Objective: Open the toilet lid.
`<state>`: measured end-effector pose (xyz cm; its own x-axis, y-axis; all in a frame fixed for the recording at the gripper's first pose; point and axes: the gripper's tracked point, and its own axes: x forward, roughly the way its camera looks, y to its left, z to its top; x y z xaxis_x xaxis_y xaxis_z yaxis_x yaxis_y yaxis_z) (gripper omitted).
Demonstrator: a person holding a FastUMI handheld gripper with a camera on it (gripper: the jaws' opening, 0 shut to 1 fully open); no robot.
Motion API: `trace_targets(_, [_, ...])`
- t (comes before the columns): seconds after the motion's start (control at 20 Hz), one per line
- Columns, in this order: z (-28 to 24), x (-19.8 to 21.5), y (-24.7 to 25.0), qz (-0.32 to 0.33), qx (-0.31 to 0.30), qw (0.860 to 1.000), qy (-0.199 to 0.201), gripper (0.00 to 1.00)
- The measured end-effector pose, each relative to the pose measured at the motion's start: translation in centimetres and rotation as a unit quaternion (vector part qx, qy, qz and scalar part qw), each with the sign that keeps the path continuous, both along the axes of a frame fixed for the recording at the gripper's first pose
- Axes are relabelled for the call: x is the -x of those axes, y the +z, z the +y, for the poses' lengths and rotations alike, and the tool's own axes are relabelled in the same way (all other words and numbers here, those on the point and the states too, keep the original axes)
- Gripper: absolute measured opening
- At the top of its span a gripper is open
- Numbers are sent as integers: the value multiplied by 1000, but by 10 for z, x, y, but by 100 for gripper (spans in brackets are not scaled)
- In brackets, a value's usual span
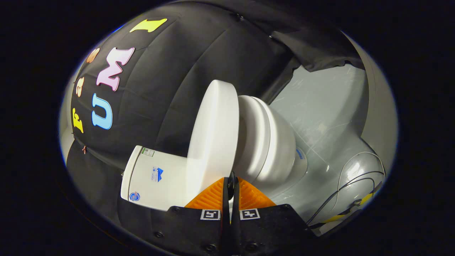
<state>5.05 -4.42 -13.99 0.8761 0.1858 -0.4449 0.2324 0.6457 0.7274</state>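
Tongs [231, 185] are pinched nearly together — only a thin slit between the fingers, right at the edge of the toilet lid [213, 135], can't tell if anything's actually clamped. The lid stands raised off the seat [257, 137], leaning toward the tank [153, 177] on the left. Cables [352, 192] trail over the grey floor [320, 117] on the right.

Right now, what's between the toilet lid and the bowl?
In the gripper view, the seat ring sits between the lid and bowl; the shut gripper meets the lid's edge.
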Motion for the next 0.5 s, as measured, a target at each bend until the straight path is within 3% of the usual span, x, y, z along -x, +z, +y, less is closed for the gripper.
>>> trace_targets(0.5, [47, 3, 84, -26, 88, 996, 11, 5])
